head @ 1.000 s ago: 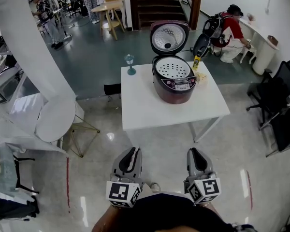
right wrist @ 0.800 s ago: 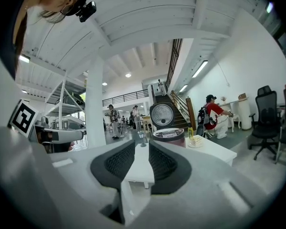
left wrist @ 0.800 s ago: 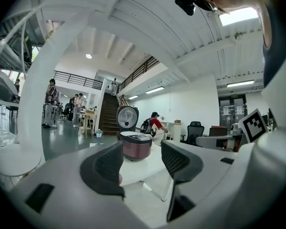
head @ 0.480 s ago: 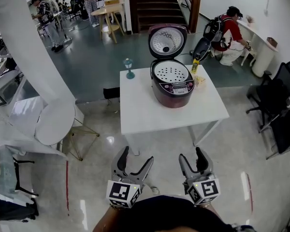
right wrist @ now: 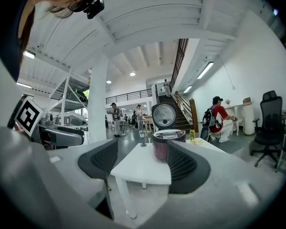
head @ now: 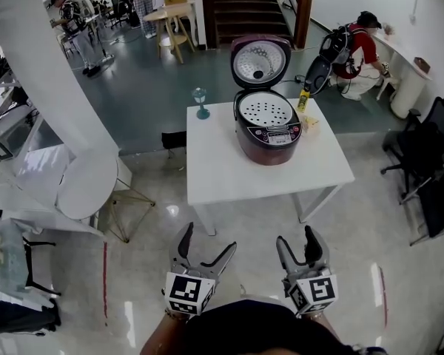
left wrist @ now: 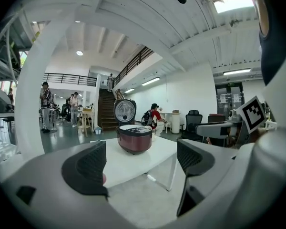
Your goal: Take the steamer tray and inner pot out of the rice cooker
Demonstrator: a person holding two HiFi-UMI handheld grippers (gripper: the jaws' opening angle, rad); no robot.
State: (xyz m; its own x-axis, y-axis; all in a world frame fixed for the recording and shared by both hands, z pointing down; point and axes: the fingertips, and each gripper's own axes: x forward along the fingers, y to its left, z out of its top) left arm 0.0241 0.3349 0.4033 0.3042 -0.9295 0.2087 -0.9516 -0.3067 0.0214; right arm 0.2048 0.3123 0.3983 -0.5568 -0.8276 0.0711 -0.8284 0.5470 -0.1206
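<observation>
The left claw (head: 207,241) is spread wide, and so is the right claw (head: 296,239). Both have just been opening, and nothing is between the jaws of either one. They are held side by side, low and close to the person's body, pointing at the table (head: 229,176). They are well apart from it, with bare floor in between.

The rice cooker (head: 268,132) stands by the far edge of the table, about halfway along it. Its lid (head: 259,60) is up. The steamer tray (head: 265,110) sits in the top of the cooker, a pale round dish full of small holes. The inner pot is hidden under it, so I cannot see it.

A small glass (head: 200,102) stands at the far left corner, and a yellow bottle (head: 304,100) is just right of the cooker.

The tray looks thin, stiff and light, maybe a bit slippery. I think pinching its rim is best. The pot is likely heavier and smooth, so one claw on each side of its rim seems safest.
</observation>
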